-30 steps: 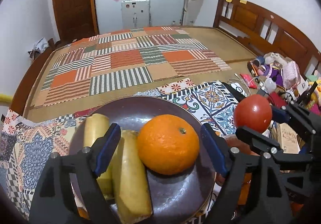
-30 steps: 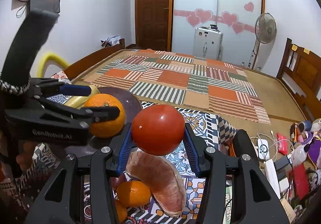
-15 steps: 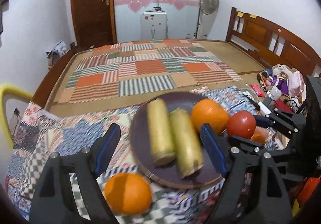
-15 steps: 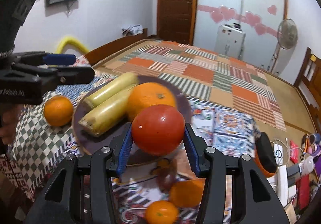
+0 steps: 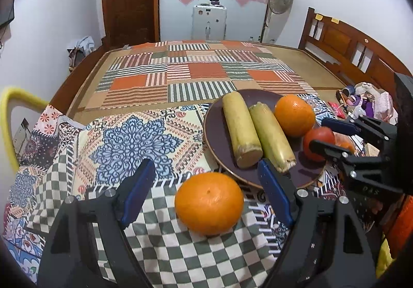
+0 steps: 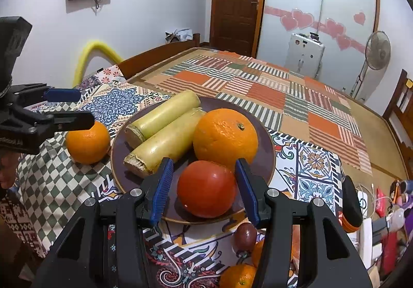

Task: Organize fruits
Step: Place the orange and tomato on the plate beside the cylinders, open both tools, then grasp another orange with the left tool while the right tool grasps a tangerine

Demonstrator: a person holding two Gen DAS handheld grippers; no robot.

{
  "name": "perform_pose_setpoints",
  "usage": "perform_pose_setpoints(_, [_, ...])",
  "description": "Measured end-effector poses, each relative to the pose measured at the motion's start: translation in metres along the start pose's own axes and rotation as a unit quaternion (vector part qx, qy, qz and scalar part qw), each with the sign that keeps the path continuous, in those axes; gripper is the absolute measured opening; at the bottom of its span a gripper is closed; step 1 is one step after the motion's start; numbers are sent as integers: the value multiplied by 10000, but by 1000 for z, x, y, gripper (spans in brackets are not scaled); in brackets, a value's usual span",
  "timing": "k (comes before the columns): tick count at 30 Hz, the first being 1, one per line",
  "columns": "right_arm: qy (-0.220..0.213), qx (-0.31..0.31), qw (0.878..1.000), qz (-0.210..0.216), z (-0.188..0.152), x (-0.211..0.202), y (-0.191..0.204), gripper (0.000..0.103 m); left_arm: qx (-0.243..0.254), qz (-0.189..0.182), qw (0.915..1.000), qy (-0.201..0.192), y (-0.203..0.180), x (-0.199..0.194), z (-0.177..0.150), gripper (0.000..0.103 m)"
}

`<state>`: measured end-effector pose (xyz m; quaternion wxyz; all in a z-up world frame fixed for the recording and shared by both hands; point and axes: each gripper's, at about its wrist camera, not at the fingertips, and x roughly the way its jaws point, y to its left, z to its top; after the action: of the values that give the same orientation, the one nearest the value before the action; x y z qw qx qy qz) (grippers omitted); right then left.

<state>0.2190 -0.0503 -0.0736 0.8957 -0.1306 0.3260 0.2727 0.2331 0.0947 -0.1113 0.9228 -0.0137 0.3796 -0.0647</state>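
A dark round plate [image 6: 268, 158] on the patterned cloth holds two sugarcane pieces [image 6: 165, 130], a big orange [image 6: 224, 135] and a red tomato [image 6: 206, 189]. The tomato rests on the plate between the blue pads of my right gripper [image 6: 204, 184], which is open, with a slim gap showing at the left pad. A second orange [image 5: 209, 202] lies on the checkered cloth left of the plate [image 5: 211, 133]. My left gripper [image 5: 206, 191] is open around it, with both pads clear of the peel. That gripper [image 6: 82, 107] also shows in the right wrist view.
A dark passion fruit [image 6: 245, 233] and small oranges [image 6: 240, 277] lie on the cloth in front of the plate. Toys, cables and bottles [image 5: 361, 104] crowd the right side by the wooden headboard [image 5: 343, 47]. A striped mat [image 5: 196, 76] stretches beyond.
My left gripper swung left, off the plate, and now frames the loose orange. My right gripper carried the tomato down onto the plate beside the big orange and its pads loosened.
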Motion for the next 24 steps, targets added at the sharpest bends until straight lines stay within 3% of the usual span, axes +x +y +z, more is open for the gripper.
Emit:
perform_pose_setpoints(11, [-256, 226, 9993, -180, -13, -30, -13, 56, 131, -134, 9997, 184, -11, -1, -24, 85])
perform_pose_setpoints(18, [-306, 468, 9968, -568, -45, -51, -21, 58, 14, -103, 9995, 310, -10, 11, -36, 85])
perform_pose_setpoints(24, [-125, 863, 9951, -456, -70, -51, -25, 58, -136, -115, 9995, 265, -9, 19, -38, 85])
